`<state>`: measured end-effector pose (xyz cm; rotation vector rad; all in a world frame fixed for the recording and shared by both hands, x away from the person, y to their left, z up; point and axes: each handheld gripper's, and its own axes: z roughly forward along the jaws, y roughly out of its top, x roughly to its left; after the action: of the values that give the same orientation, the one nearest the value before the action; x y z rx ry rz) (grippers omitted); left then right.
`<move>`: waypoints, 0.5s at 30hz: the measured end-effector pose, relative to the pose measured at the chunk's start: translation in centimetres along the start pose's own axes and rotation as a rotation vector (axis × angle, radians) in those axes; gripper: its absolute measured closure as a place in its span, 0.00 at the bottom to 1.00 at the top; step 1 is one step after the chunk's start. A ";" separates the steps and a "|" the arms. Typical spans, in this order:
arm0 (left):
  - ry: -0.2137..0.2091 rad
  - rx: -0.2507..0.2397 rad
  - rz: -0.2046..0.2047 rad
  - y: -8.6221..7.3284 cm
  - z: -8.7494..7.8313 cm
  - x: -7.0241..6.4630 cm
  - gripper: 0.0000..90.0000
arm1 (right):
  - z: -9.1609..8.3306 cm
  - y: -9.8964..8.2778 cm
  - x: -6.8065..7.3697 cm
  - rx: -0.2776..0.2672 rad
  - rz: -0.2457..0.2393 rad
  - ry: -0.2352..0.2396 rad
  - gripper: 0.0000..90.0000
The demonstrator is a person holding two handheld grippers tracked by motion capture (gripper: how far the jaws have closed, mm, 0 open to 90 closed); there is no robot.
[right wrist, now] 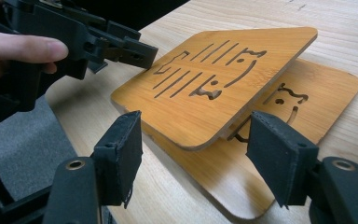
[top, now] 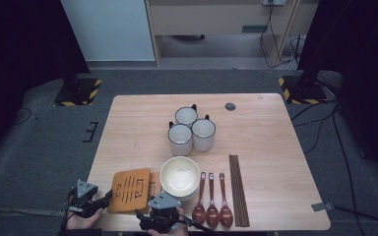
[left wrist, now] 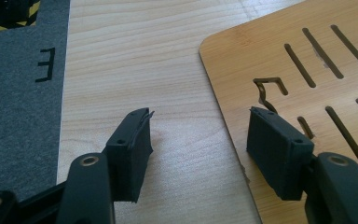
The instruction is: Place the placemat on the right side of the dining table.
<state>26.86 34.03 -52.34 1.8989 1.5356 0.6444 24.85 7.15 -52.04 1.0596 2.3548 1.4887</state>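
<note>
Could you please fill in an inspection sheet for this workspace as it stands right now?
Surface: light wooden table, bare at the far corners.
Job's things: two slotted bamboo trivets; the upper trivet lies tilted across the lower trivet.
Clutter: stacked bowls, three mugs, three wooden spoons, chopsticks.
Grippers: left gripper open, one finger over the upper trivet's edge, nothing clamped; right gripper open, facing the trivets' near corner, not pressing on them.
Cables: black cables on the floor right of the table.
Surroundings: grey carpet, hazard-striped stand bases.
</note>
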 end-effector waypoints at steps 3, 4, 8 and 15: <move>0.001 0.000 0.001 0.0 0.0 0.0 0.43 | 0.4 0.1 -0.1 0.003 0.001 -0.005 0.38; 0.001 0.000 0.001 0.0 0.0 0.0 0.43 | 0.4 0.1 -0.1 0.003 0.001 -0.005 0.38; 0.001 0.000 0.001 0.0 0.0 0.0 0.43 | 0.9 0.2 -0.1 0.009 -0.006 -0.006 0.37; 0.001 -0.001 0.000 0.0 0.0 0.0 0.43 | 1.5 0.3 0.0 0.029 -0.004 -0.003 0.34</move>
<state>26.87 34.03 -52.35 1.8987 1.5356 0.6462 25.70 8.33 -52.48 1.0617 2.3825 1.4548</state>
